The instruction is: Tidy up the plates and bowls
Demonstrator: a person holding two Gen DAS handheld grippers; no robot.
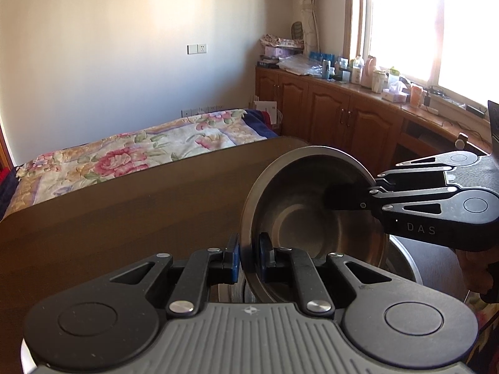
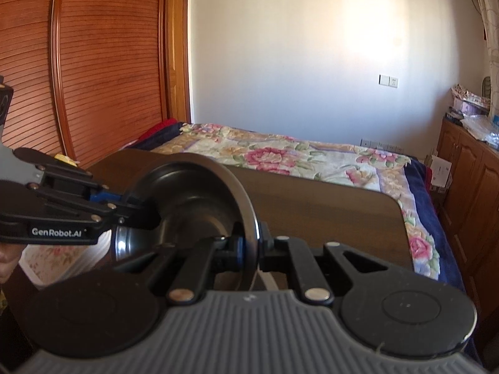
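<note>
A steel bowl (image 1: pixel 312 221) hangs tilted on its side above the brown table (image 1: pixel 124 218), its hollow facing both cameras. My left gripper (image 1: pixel 248 258) is shut on the near rim, one blue pad inside and one outside. From the right, my right gripper (image 1: pixel 371 187) pinches the opposite rim. In the right wrist view the same bowl (image 2: pixel 193 199) shows with the right gripper (image 2: pixel 254 246) shut on its edge and the left gripper (image 2: pixel 134 204) gripping from the left. Under the bowl lies another steel bowl (image 1: pixel 402 258), mostly hidden.
A pale dish (image 2: pixel 59 258) sits low at the left, below the left gripper. Beyond the table lies a bed with a floral blanket (image 2: pixel 312 159). Wooden cabinets (image 1: pixel 327 109) with cluttered tops run under the window at the right. A slatted wardrobe (image 2: pixel 93 62) stands at the left.
</note>
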